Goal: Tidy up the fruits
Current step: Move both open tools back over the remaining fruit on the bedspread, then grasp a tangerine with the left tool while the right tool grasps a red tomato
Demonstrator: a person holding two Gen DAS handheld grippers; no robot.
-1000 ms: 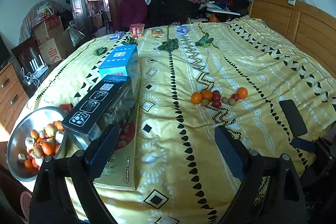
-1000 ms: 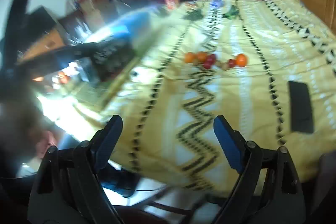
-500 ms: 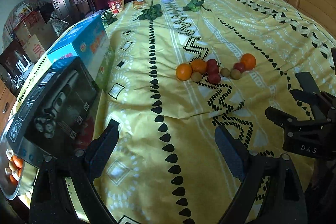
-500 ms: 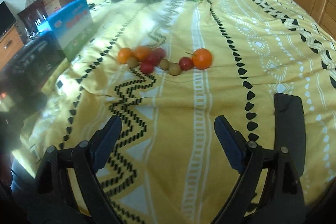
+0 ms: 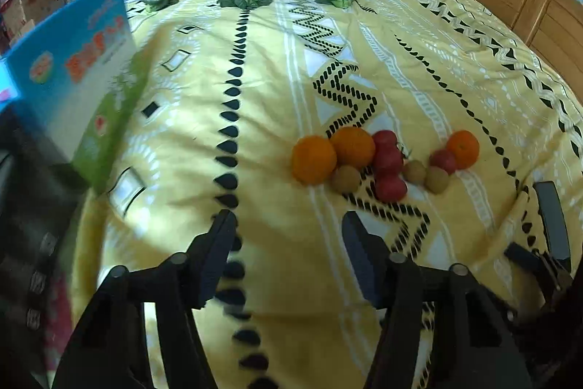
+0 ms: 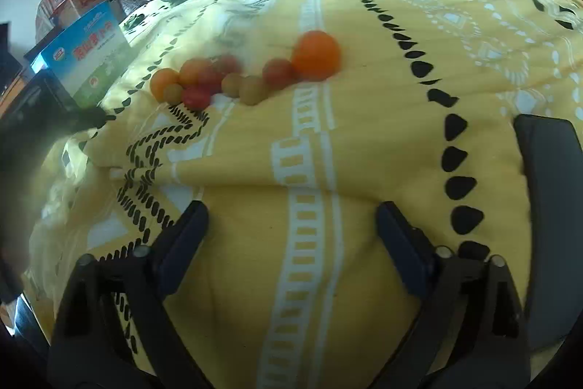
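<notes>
Nine or so fruits (image 5: 382,159) lie bunched on the bed (image 5: 255,90), oranges, red ones and small brown ones touching in a loose row, likely so they can be sorted by kind. Left claw (image 5: 288,245) is spread and empty, hovering near the bunch, which sits at its 1 o'clock. Right claw (image 6: 291,228) is also spread and empty, farther off, fruits at 11 o'clock. A blue box (image 5: 73,79) stands at 9 o'clock.
</notes>
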